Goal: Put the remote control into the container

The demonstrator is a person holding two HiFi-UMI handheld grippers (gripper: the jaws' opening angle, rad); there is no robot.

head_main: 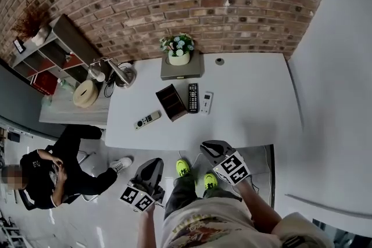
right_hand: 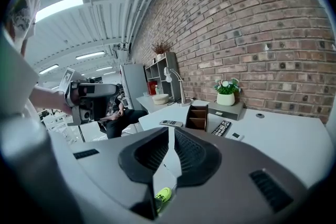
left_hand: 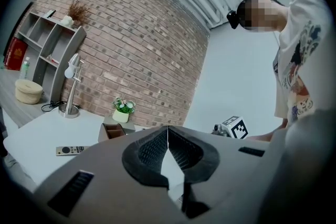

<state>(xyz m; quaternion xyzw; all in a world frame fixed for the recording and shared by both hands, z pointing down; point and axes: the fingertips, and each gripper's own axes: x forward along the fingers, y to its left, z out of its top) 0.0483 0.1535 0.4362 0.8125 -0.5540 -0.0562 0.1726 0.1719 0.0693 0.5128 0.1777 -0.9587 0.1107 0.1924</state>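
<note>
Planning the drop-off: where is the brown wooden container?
In the head view, the brown wooden container stands on the white table, just left of the long black remote control.

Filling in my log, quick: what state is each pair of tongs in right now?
Left tongs: closed, holding nothing.
Right tongs: closed, holding nothing.

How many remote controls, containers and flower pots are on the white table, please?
Remote controls: 3 (black remote, small white remote, silver remote)
Brown container: 1
Flower pot: 1
Total: 5
</note>
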